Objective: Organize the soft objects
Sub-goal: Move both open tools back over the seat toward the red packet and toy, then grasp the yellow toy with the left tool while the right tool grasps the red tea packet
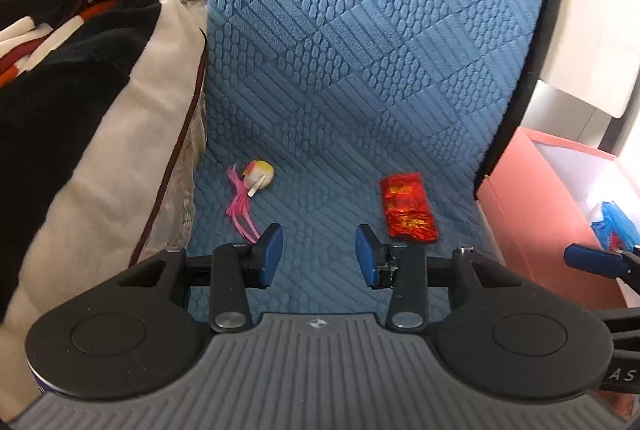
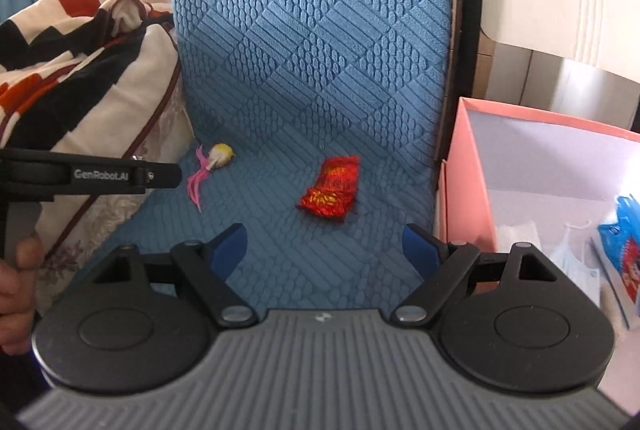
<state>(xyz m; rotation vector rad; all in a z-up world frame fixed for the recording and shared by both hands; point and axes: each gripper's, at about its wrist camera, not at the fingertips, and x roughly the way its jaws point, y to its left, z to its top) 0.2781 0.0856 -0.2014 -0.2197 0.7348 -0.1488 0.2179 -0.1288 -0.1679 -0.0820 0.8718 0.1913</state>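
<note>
Standing nearest in the left wrist view, the left gripper [image 1: 319,256] has its blue-padded jaws partly apart with nothing between them, above the blue quilted mattress [image 1: 360,49]. In the right wrist view the right gripper [image 2: 325,252] has its jaws spread wide, likewise gripping nothing. At the left edge of that view a hand [image 2: 16,294] grips the handle of the other tool.

Just beyond the left gripper's right pad lies a red and gold foil packet [image 1: 407,207], flat on the mattress. Further left, apart from the packet, lies a small yellow and white ball toy with pink feathers [image 1: 252,189], close to the edge of the bedding. In the right wrist view the packet lies ahead between the jaws' lines and the feather toy is off to the left.

Beside the mattress on the right stands a pink box [image 2: 472,165], open at the top. Inside it are a blue and red packet [image 2: 622,250], a pale blue face mask [image 2: 576,262] and something white and fluffy, not identifiable.

On the left a crumpled blanket [image 1: 80,69] in black, white and orange-red is heaped against the mattress. Further back the mattress surface runs on to a pale wall.
</note>
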